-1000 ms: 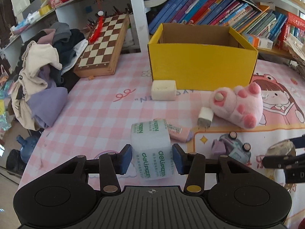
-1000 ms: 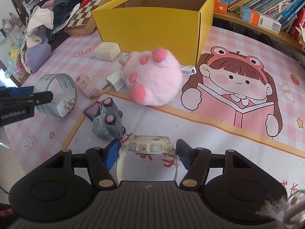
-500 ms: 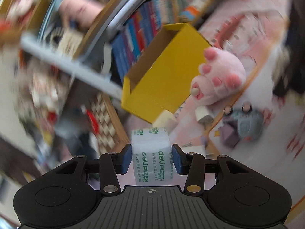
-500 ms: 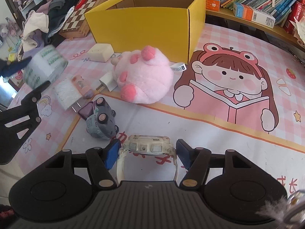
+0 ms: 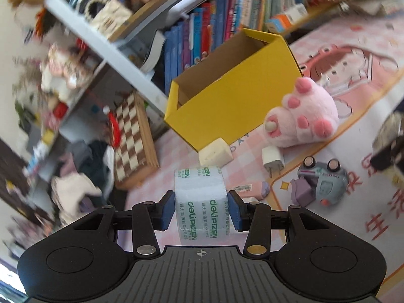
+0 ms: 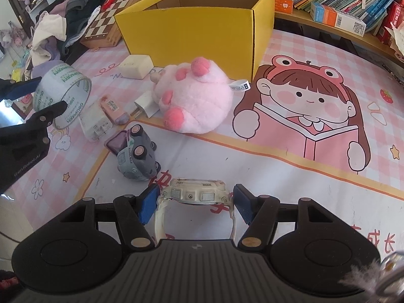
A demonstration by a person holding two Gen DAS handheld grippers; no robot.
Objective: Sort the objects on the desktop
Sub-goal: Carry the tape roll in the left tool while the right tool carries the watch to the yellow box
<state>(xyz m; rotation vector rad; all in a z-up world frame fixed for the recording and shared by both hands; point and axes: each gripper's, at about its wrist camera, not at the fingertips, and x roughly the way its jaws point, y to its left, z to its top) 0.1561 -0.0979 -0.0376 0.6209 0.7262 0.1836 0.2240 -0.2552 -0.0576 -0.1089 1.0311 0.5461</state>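
My left gripper is shut on a roll of clear tape with green print and holds it in the air, tilted; the roll also shows at the left of the right wrist view. My right gripper has its jaws around a white digital watch on the mat, with small gaps at both pads. An open yellow cardboard box stands at the back, also in the left wrist view. A pink plush, a grey toy truck, a white charger and a cream block lie before it.
A chessboard and a pile of clothes lie at the left back. Books fill the shelf behind the box. A small pink packet and a white adapter lie near the tape.
My left gripper lifted the tape roll off the mat and tilted, its view swinging toward the box. My right gripper stayed around the watch.
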